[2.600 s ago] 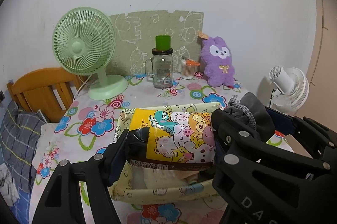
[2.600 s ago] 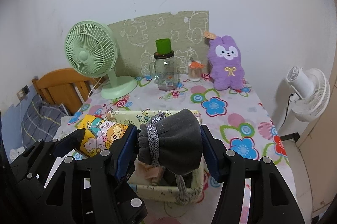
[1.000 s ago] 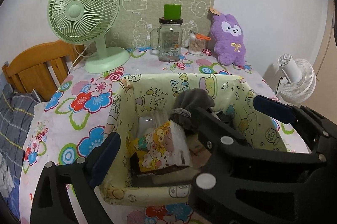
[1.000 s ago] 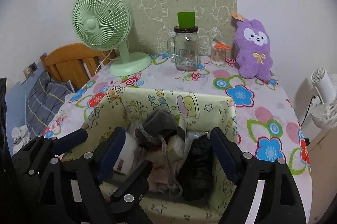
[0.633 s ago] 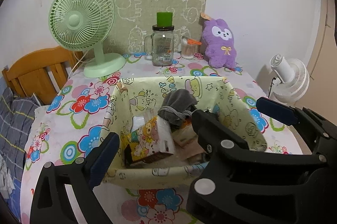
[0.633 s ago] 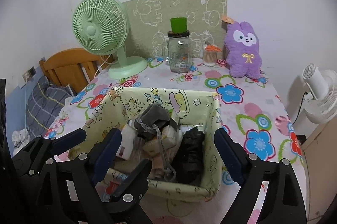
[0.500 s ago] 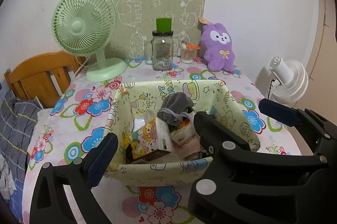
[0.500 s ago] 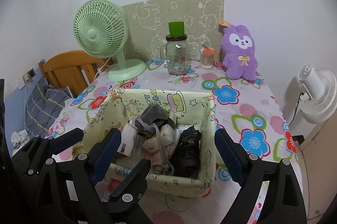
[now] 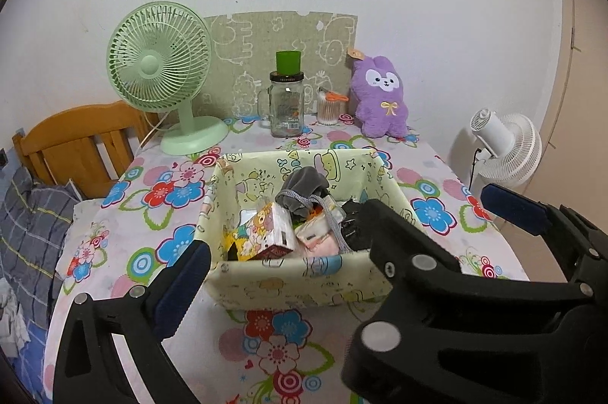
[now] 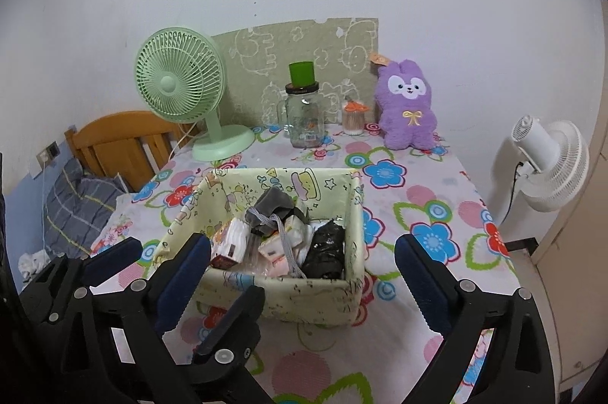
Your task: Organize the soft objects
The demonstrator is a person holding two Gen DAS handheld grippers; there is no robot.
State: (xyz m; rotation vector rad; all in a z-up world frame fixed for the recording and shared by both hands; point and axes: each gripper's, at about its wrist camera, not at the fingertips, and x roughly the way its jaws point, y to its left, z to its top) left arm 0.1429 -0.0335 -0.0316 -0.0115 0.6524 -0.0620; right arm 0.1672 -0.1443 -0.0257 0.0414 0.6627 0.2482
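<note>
Soft objects: a grey drawstring pouch (image 9: 302, 193), a yellow cartoon-printed tissue pack (image 9: 266, 231) and a crumpled black plastic bag (image 10: 325, 250) lie together inside a pale yellow cartoon-printed fabric basket (image 9: 300, 280).
Left gripper (image 9: 342, 233): released, jaws spread wide with nothing between them, hanging above the near side of the basket. Its blue pads (image 9: 182, 284) flank the basket's near wall.
Right gripper (image 10: 304, 269): also released and holding nothing, jaws wide apart over the basket's near wall.
Basket position: middle of the table (image 10: 429, 214), nearer the front edge than the back. The table wears a flowered cloth.
Inside the basket: the pouch sits on top near the centre, its cord trailing toward the near wall. The tissue pack leans at the left side; the black bag is at the right side.
Back edge of the table: a mint green desk fan (image 9: 165, 79) toward the left corner, a clear glass mug-jar with a green cup on top (image 9: 287, 100) at the middle, a small jar of cotton swabs (image 9: 330, 108) just beside it, and a purple plush rabbit (image 9: 380, 98) toward the right.
Beyond the table: a wooden headboard (image 9: 79, 142) at the left, a white fan (image 9: 505, 145) at the right.
</note>
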